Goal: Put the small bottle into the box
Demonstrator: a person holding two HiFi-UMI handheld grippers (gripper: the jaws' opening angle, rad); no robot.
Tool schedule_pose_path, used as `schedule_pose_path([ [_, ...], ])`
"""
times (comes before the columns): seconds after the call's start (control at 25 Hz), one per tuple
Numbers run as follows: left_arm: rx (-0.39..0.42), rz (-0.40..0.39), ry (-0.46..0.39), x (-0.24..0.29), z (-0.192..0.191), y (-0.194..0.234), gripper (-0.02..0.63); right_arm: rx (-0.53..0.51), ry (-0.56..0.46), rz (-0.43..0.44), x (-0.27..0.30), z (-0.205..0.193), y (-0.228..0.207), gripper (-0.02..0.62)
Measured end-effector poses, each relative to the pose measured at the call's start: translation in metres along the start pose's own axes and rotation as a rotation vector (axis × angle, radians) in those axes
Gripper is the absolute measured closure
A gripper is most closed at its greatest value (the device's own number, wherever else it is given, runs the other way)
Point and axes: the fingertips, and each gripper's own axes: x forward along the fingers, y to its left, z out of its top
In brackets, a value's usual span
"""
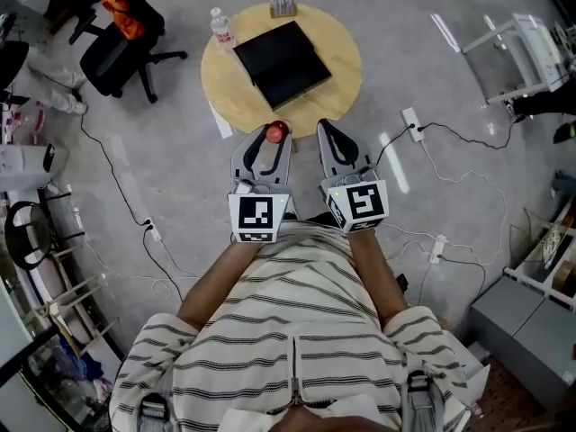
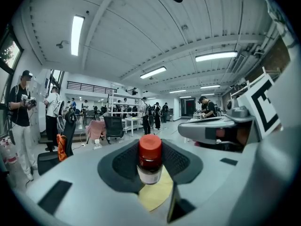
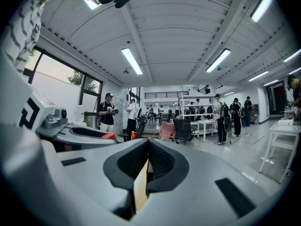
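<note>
- The person's striped shirt fills the near edge. Both forearms reach forward and hold the grippers side by side, roughly level.
- The left gripper has its jaws part-way apart, with the pads pressed on the small bottle. The red cap is up, probably so the bottle can be set down straight.
- Just to the right, the right gripper has its jaws together on nothing, apparently kept free for the lid.
- Farther on, the round table carries the black box, which looks closed. A water bottle stands at the table's far left edge.
</note>
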Motion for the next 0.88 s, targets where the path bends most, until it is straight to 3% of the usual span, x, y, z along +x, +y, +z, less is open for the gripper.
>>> schedule_pose_path([
  [0.44,-0.012,-0.012,0.035,0.039,-0.008,0.013,0.456,0.025,0.047,-0.018,0.032,-0.014,-0.025,0.583],
  [0.88,0.000,0.028,0.088,0.093,-0.025,0.011,0.456,0.022,0.089,0.077,0.058,-0.035,-0.057,0.583],
])
